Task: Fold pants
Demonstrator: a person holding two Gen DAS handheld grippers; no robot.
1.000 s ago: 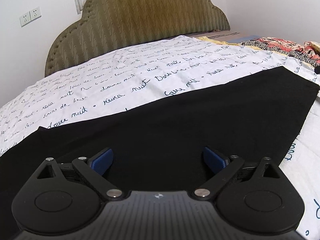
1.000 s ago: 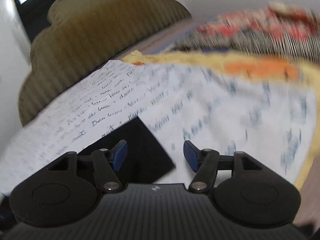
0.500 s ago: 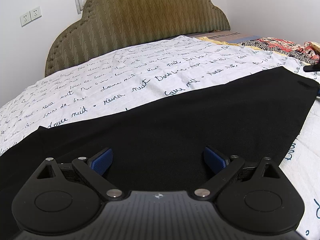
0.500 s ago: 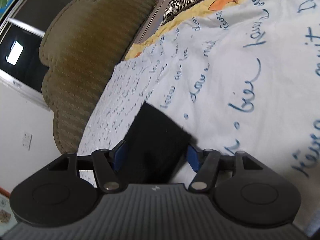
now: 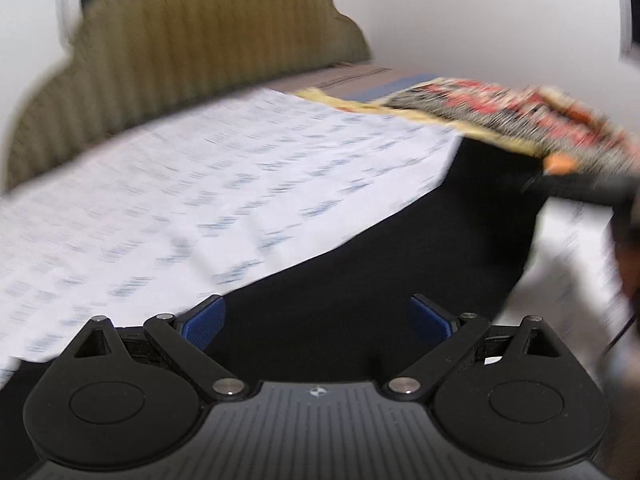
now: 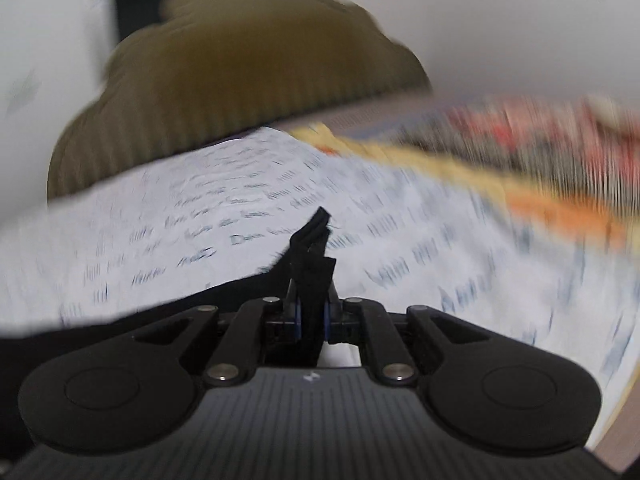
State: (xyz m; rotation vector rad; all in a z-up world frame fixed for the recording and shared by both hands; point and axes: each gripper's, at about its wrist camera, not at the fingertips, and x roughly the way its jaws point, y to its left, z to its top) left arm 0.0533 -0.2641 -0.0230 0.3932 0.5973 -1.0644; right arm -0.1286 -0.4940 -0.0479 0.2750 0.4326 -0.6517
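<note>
The black pants [image 5: 380,272] lie stretched across the white bedsheet with blue writing [image 5: 200,184]. My left gripper [image 5: 316,314] hovers over their near part, open, its blue pads wide apart and nothing pinched. The pants' far end is raised off the sheet at the right of this blurred view. In the right wrist view my right gripper [image 6: 312,316] has its jaws closing on a bunched corner of the pants [image 6: 310,256], and the pads press the black cloth, which sticks up past the fingertips.
An olive padded headboard [image 5: 200,52] and white walls stand behind the bed. A red, black and yellow patterned blanket [image 5: 500,108] lies at the far right of the mattress. A person's hand [image 5: 628,256] shows blurred at the right edge.
The right gripper went from open around the pants corner to shut on it and rolled upright. The far end of the pants has lifted. The left gripper rose and swung, still open.
</note>
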